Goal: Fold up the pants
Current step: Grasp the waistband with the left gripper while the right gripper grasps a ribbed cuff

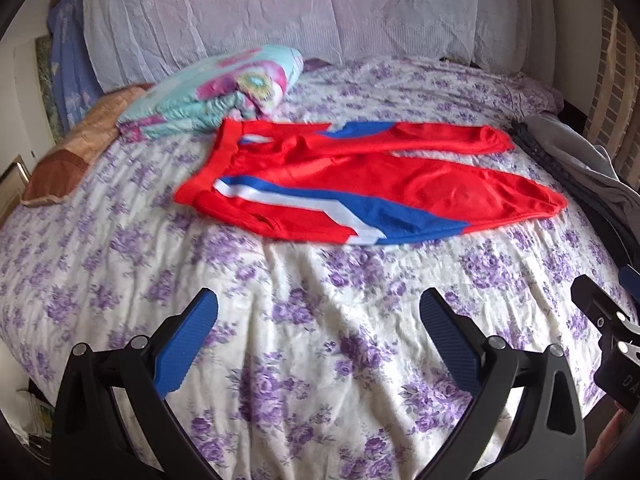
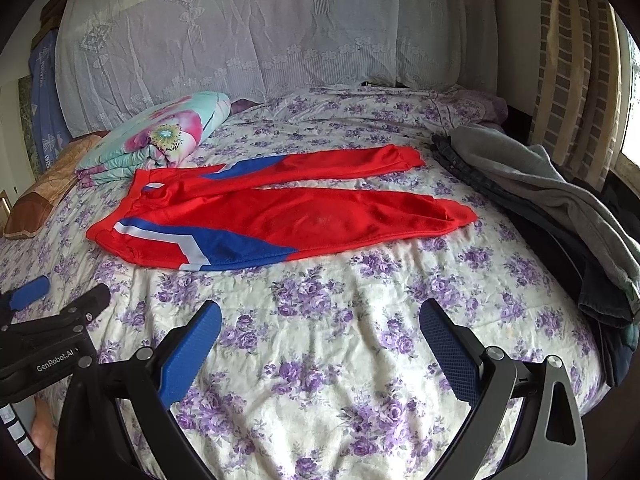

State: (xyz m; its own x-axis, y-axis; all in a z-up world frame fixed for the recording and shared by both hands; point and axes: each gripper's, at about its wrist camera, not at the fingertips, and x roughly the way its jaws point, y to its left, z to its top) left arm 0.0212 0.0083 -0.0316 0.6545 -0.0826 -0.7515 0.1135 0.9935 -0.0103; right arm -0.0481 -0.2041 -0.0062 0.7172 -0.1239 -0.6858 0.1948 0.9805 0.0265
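Red pants (image 1: 360, 176) with blue and white side stripes lie spread flat on the floral bed sheet (image 1: 320, 340), waistband to the left, both legs running right. They also show in the right wrist view (image 2: 300, 216). My left gripper (image 1: 318, 332) is open and empty, held above the sheet in front of the pants. My right gripper (image 2: 320, 340) is open and empty too, on the near side of the pants. Part of the left gripper (image 2: 52, 320) shows at the left edge of the right wrist view.
A folded floral quilt (image 2: 160, 136) and a brown pillow (image 2: 44, 196) lie at the left behind the waistband. A pile of grey and dark clothes (image 2: 560, 208) lies along the bed's right edge. A lace-covered headboard (image 2: 260, 28) stands behind.
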